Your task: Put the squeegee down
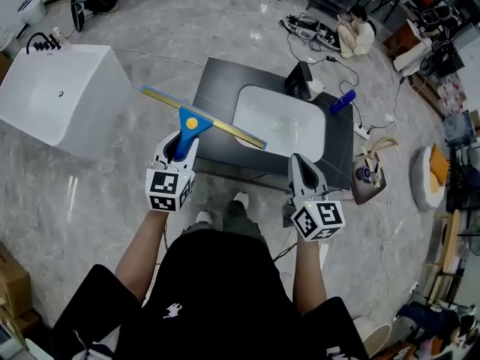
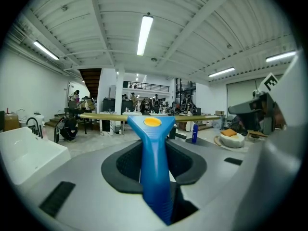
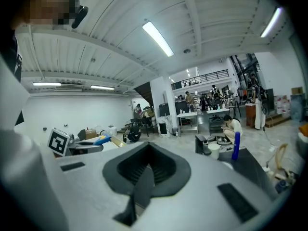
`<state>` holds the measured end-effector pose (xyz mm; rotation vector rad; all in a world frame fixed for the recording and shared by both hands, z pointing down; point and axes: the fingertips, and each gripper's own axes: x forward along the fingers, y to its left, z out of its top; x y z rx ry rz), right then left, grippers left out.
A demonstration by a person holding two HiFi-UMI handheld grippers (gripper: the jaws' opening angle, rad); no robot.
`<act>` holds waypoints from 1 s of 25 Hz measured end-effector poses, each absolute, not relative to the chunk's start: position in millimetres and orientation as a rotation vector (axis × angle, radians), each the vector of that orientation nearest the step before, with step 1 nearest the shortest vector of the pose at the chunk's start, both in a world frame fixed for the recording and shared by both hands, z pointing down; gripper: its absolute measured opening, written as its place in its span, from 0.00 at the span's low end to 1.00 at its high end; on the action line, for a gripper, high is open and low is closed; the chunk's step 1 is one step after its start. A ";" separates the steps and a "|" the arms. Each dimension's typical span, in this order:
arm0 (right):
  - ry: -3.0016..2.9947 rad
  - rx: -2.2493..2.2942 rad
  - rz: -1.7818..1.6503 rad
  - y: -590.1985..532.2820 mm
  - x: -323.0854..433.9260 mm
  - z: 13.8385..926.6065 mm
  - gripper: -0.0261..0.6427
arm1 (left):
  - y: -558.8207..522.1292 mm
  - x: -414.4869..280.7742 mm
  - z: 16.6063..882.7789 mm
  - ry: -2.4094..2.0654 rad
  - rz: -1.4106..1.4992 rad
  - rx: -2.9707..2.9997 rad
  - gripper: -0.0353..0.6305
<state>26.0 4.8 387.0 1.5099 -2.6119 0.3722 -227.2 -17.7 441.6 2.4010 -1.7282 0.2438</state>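
Grey polished floor (image 1: 90,201) fills the head view, with a white bathtub (image 1: 52,100) at the left and a dark counter (image 1: 217,88) with a white basin (image 1: 277,118) set into it ahead of the person. The left hand-held gripper (image 1: 178,150) is clamped on the blue handle of the squeegee (image 1: 196,122), held in the air, its long yellowish blade slanting over the counter's near left corner. The right hand-held gripper (image 1: 300,163) hangs before the counter's near edge, jaws together and empty. A blue bottle (image 1: 343,100) stands at the counter's far right, and a person (image 1: 356,32) sits on the floor beyond it. Left gripper view: the blue handle runs up between the two dark pads, which press on it from both sides; the blade lies level across the view above a yellow spot on the head, and the room's tables and people lie far behind. Right gripper view: the dark pads meet with nothing between them; the bottle and the seated person show to the right, and the other gripper's marker cube (image 3: 60,141) to the left.
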 end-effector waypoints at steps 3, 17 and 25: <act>-2.617 1.489 0.390 -9.6 32.7 396.2 0.04 | -29.9 -218.1 446.8 -1.728 0.250 2.399 0.25; -2.696 1.356 0.391 -126.6 85.4 403.7 0.04 | -121.8 -162.9 461.1 -1.829 0.308 2.289 0.25; -2.709 1.305 0.462 -170.7 116.3 416.9 0.04 | -167.6 -136.5 467.2 -1.909 0.355 2.192 0.25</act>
